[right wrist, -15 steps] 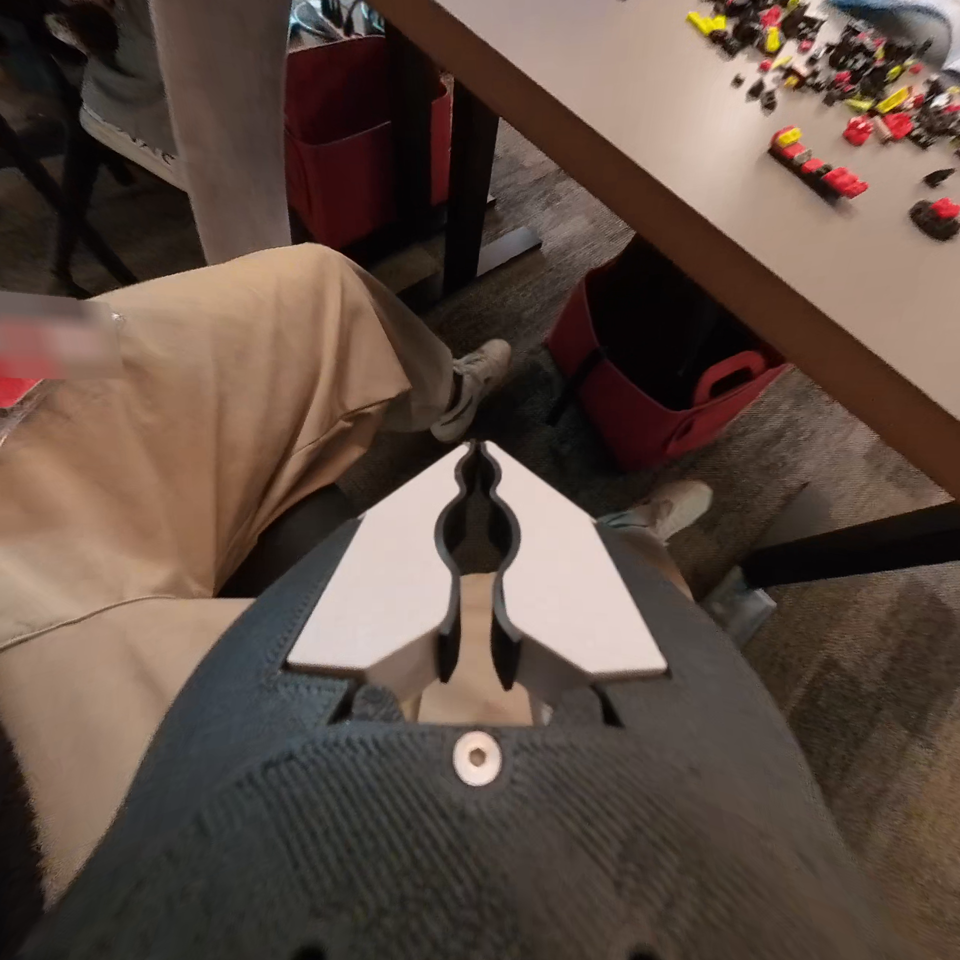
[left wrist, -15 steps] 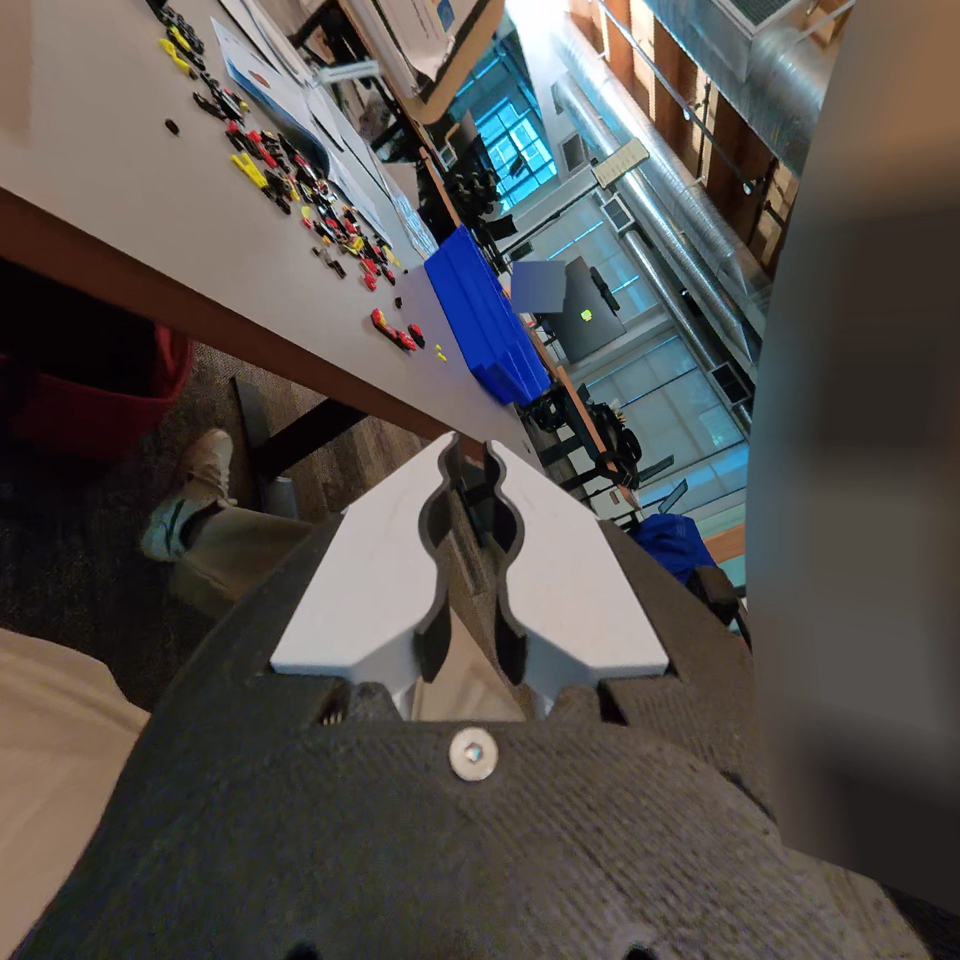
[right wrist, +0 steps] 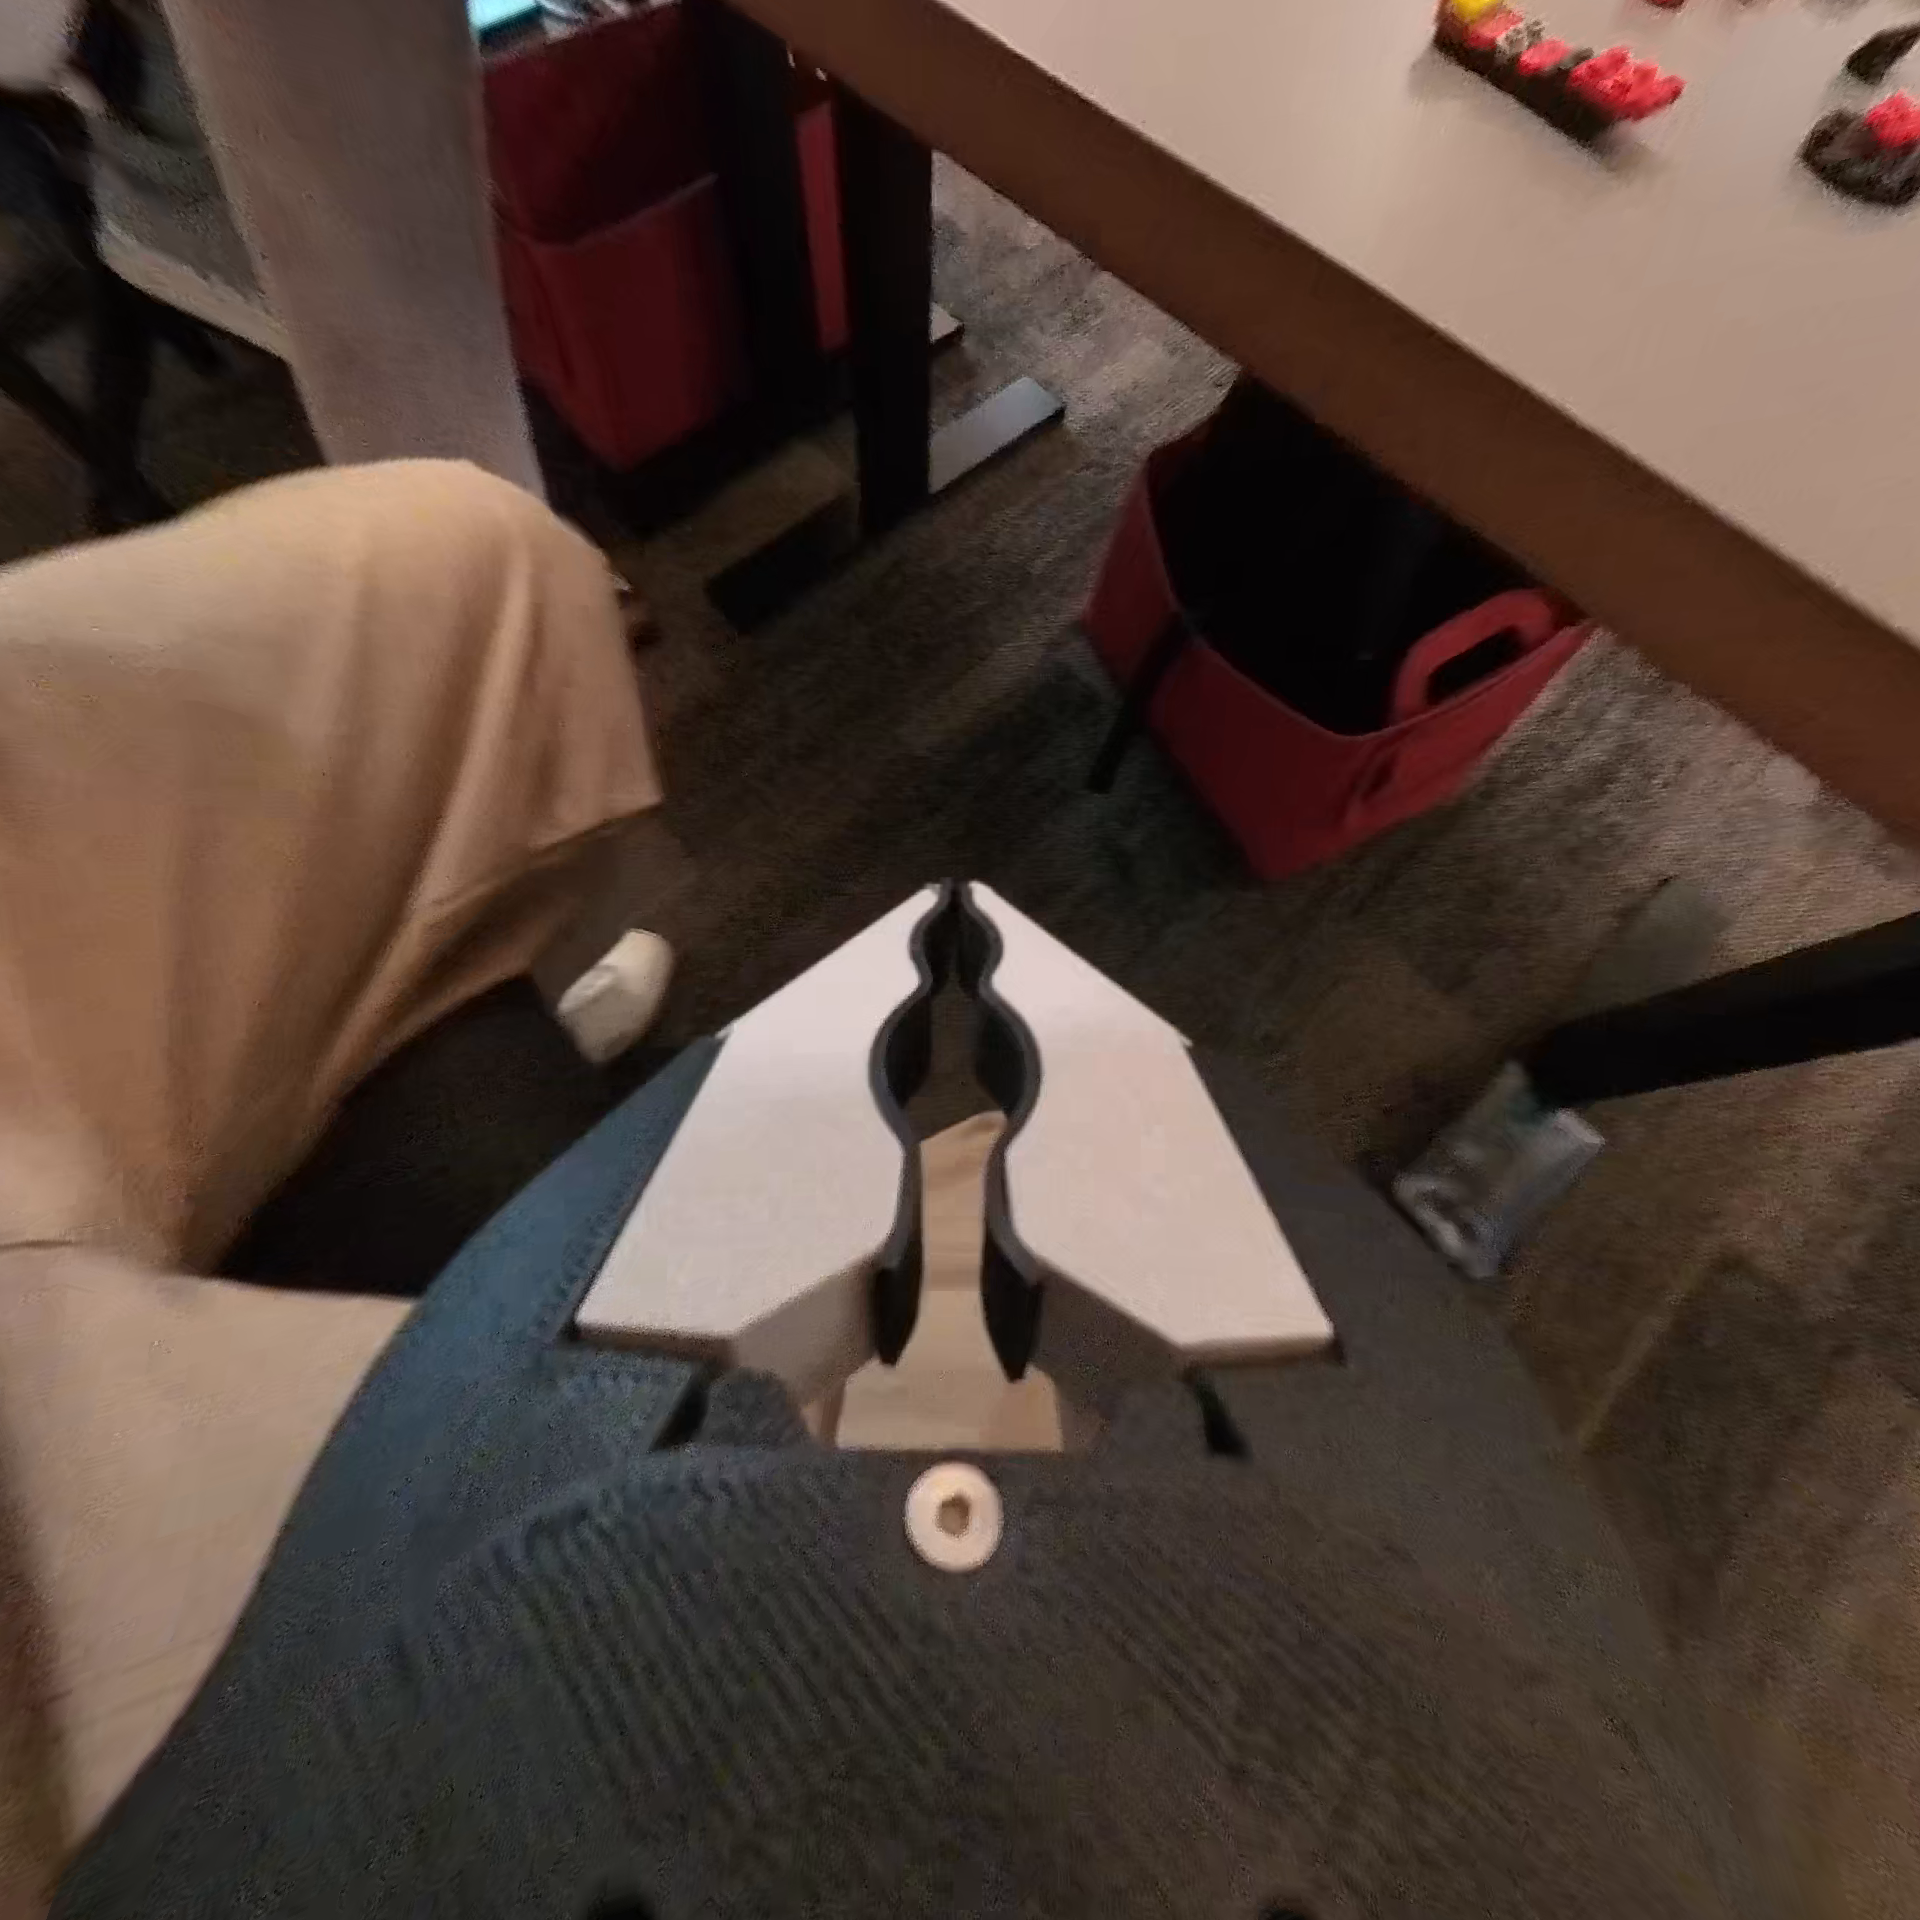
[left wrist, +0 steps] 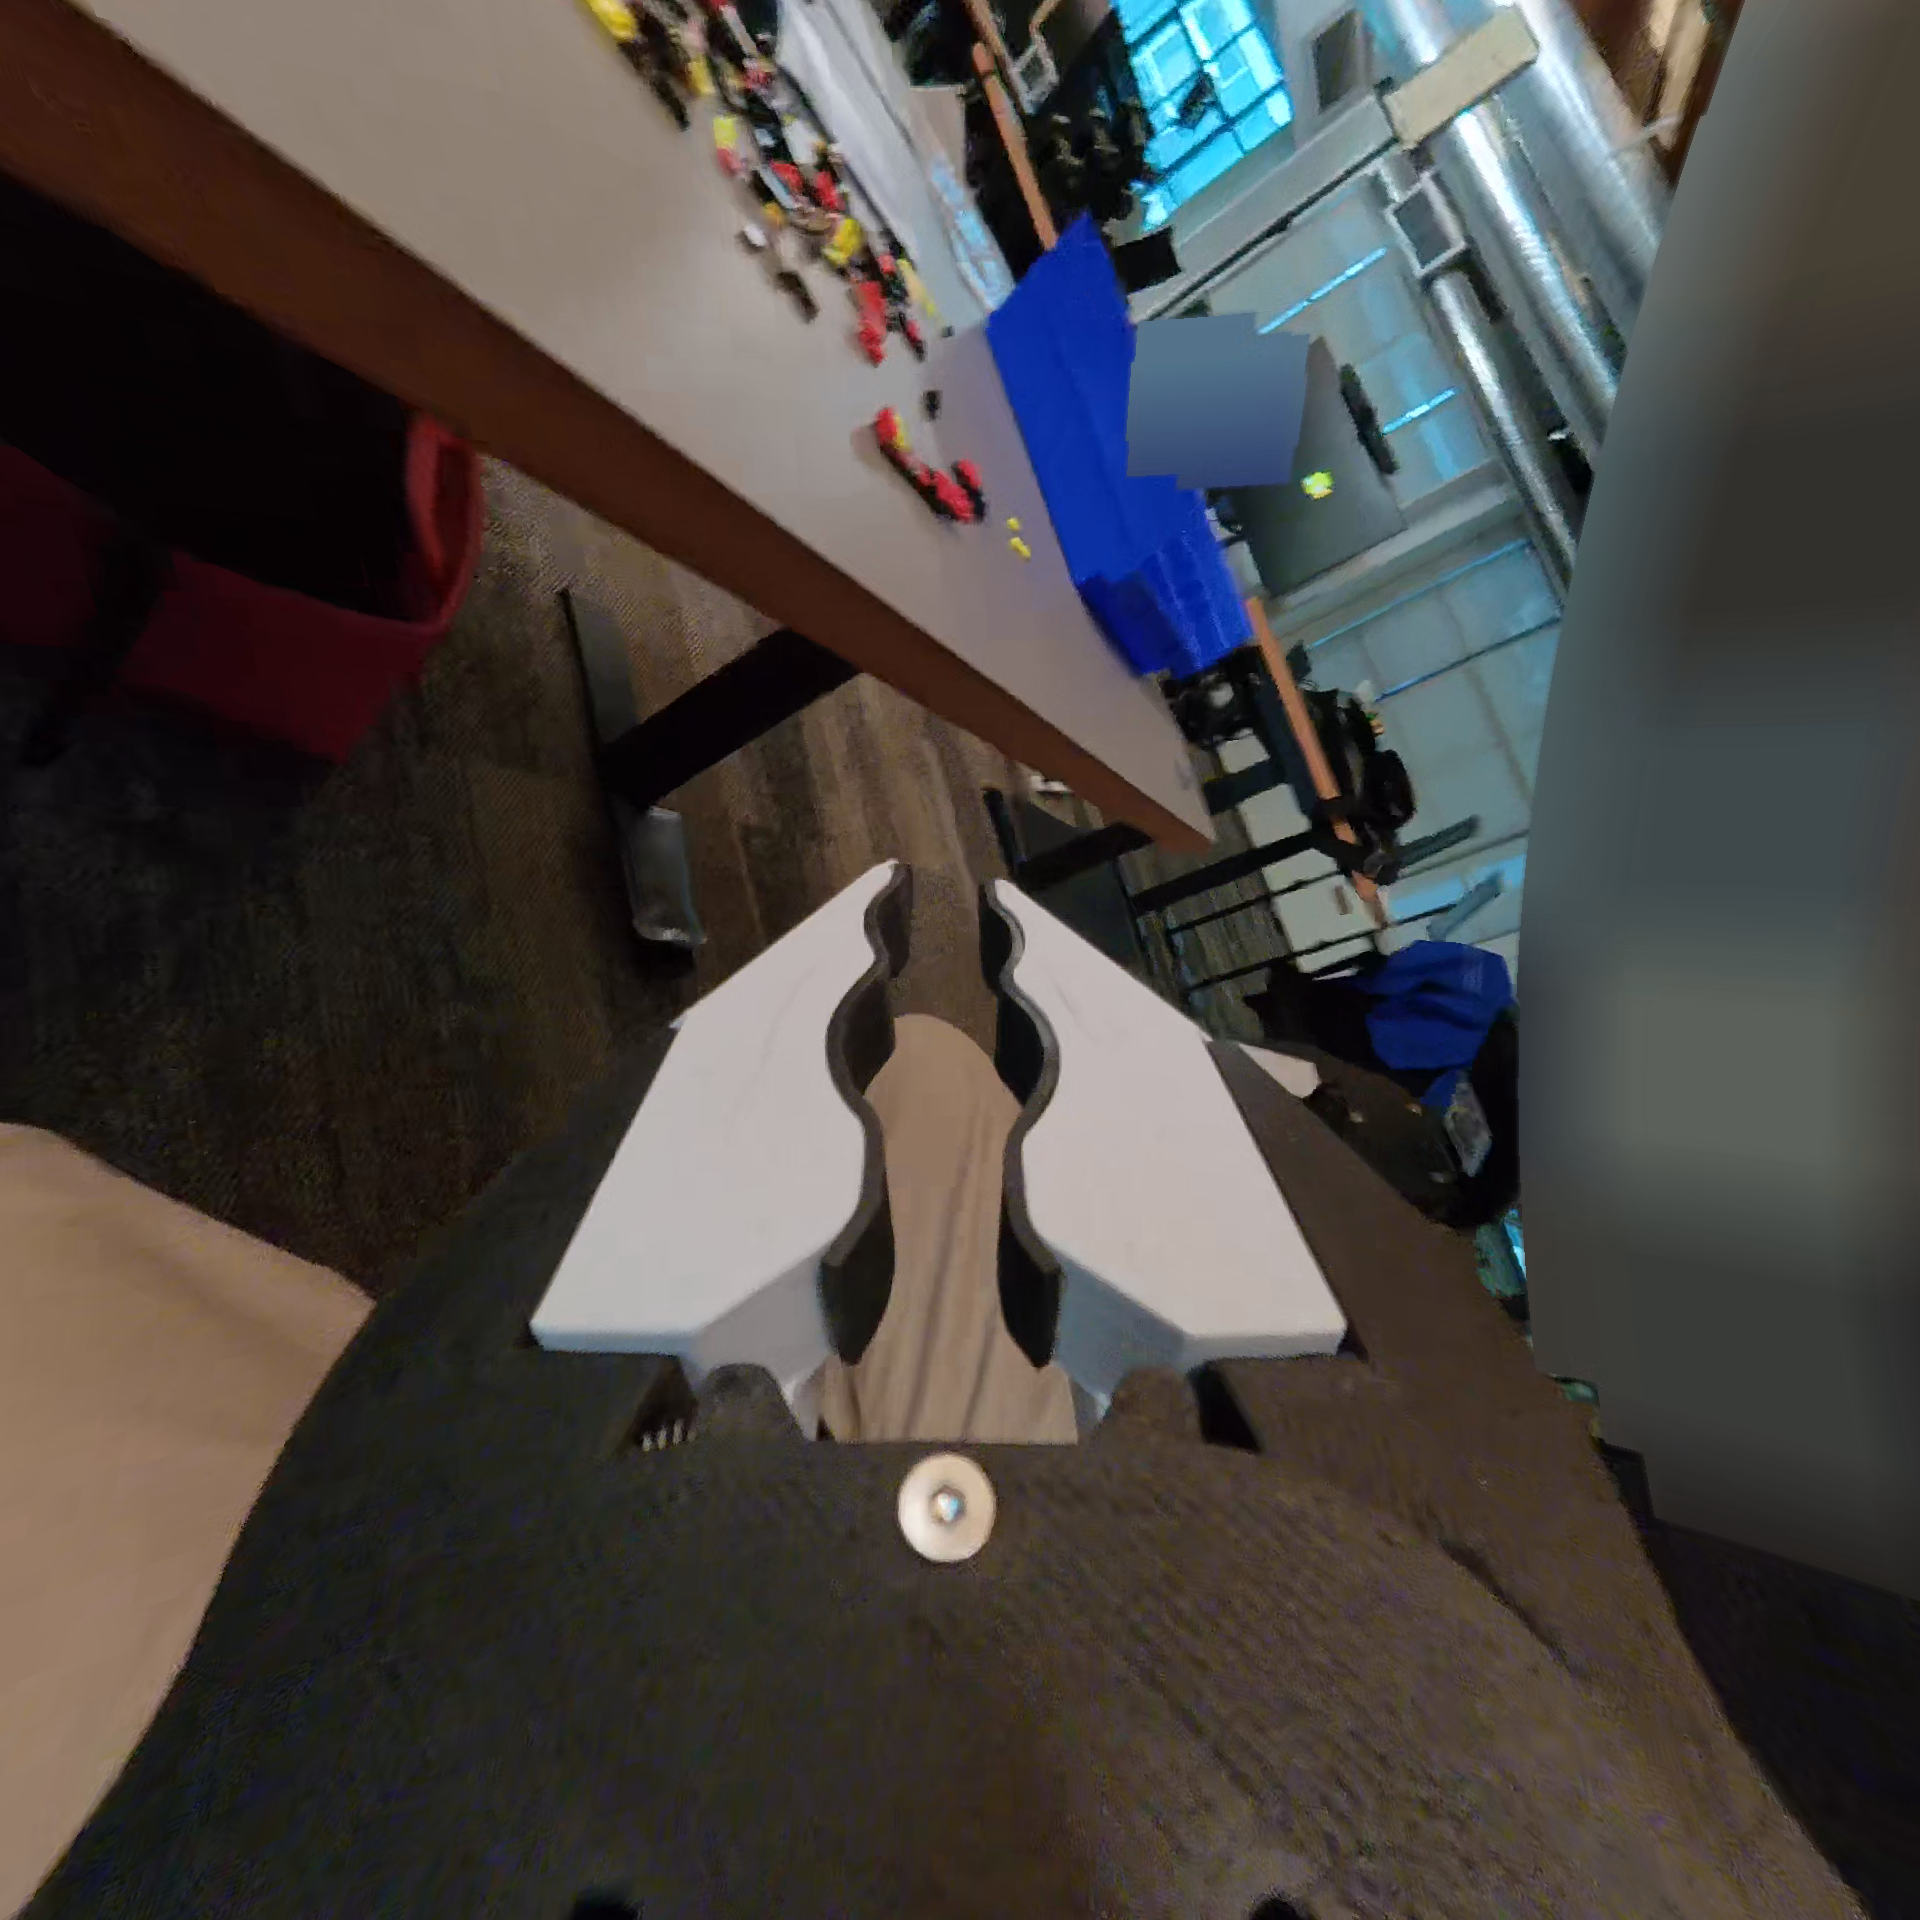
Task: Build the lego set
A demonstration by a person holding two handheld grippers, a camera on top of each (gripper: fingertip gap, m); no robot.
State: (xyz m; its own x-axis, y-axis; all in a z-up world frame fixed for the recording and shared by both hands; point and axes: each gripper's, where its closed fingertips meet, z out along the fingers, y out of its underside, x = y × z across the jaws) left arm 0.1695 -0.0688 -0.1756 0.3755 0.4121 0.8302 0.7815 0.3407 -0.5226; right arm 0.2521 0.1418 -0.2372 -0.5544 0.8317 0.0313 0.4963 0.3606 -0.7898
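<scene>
Loose red, yellow and black lego pieces [left wrist: 831, 208] lie scattered on the grey table [left wrist: 582, 208], with a small red-and-black assembly [left wrist: 925, 468] nearer its edge. That assembly also shows in the right wrist view [right wrist: 1558, 73]. My left gripper [left wrist: 945, 888] is held low, below the table edge and over the floor; its jaws are slightly apart and empty. My right gripper [right wrist: 954, 888] is also below the table, over the carpet; its tips touch and hold nothing. Both are far from the pieces.
A blue bin [left wrist: 1101, 468] stands on the table's far end. Red bins [right wrist: 1330, 727] and black table legs [right wrist: 894, 260] stand under the table. A person's tan-trousered leg [right wrist: 260, 831] and shoe [right wrist: 613, 992] are at the left. A grey blurred mass [left wrist: 1745, 727] fills the right. One gripper's finger ends stand about 25 cm off the other's.
Both grippers have moved forward toward the table edge, which now looks nearer. The shoe and leg have left the left wrist view. The jaws stand as before.
</scene>
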